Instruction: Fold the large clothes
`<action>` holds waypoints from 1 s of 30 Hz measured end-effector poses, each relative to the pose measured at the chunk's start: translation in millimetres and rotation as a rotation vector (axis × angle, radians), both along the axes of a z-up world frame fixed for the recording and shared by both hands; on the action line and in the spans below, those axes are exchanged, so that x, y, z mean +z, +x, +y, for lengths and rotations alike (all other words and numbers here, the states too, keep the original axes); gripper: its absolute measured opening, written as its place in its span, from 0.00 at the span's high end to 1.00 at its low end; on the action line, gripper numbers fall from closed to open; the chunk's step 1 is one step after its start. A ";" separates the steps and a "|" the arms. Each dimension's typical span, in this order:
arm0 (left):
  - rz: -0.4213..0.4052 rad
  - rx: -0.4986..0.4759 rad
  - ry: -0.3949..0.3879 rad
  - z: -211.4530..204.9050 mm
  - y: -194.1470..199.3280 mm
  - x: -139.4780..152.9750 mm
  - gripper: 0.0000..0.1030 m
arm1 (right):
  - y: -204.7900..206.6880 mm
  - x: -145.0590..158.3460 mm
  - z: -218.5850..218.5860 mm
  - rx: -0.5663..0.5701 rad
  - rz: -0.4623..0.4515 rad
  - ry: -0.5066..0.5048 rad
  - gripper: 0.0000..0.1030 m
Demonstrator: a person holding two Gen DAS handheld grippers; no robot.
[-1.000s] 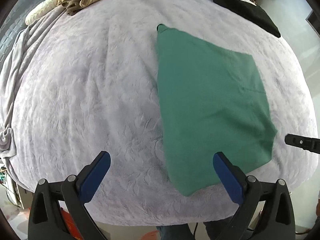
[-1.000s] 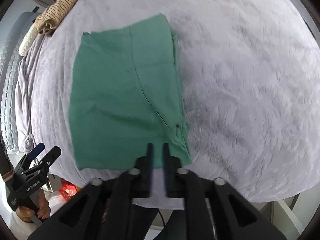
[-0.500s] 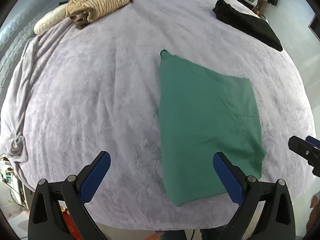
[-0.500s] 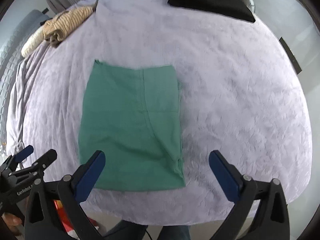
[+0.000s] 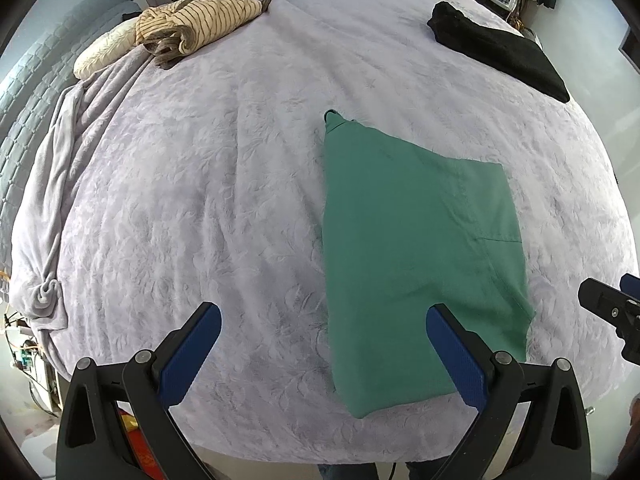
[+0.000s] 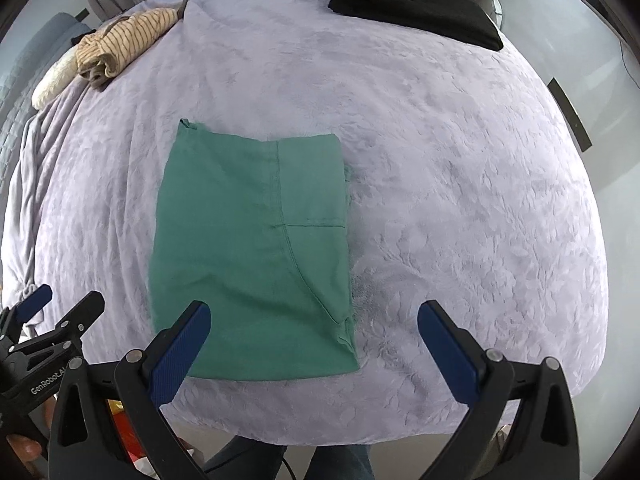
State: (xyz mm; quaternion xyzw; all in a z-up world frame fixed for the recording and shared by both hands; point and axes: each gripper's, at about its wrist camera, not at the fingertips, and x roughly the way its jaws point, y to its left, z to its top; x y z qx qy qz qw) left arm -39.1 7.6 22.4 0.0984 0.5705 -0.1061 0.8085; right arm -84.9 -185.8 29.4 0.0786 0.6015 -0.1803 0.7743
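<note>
A green cotton garment folded into a flat rectangle (image 6: 252, 256) is being shown lying on the pale lavender textured bedspread (image 6: 460, 208), in the centre-left of the right wrist view and the centre-right of the left wrist view (image 5: 416, 248). Its top layer is being seen as smooth, crossed by a curved seam running from the upper edge down toward the lower right corner and a short straight seam branching to the right. A small tab of fabric is poking out at its upper left corner, and thin under-layers are peeking past its right edge.

The left gripper (image 5: 324, 344) is being held wide open with nothing between its blue-padded fingers (image 5: 192, 352), above the near edge of the bed. The right gripper (image 6: 314, 340) is likewise being held wide open and empty, its left pad overlapping the garment's lower left corner in the frame; contact cannot be told.

A tan striped bundled garment (image 6: 124, 42) is lying in the upper left, and a black folded garment (image 6: 416, 8) in the upper right.
</note>
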 end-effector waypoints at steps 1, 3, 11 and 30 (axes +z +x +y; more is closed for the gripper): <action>0.000 -0.003 0.004 -0.7 0.0 0.1 0.00 | 0.2 0.4 0.2 0.003 0.000 -0.001 0.00; 0.001 -0.005 0.004 -1.8 -0.3 0.3 0.00 | 0.0 0.6 0.9 0.005 0.000 -0.003 0.00; 0.002 -0.004 0.002 -3.1 -1.0 0.2 0.00 | 0.0 1.9 1.2 0.006 0.001 -0.003 0.00; -0.001 -0.007 0.006 -3.3 -2.2 0.4 0.00 | -0.8 1.8 1.5 0.006 0.005 0.001 0.00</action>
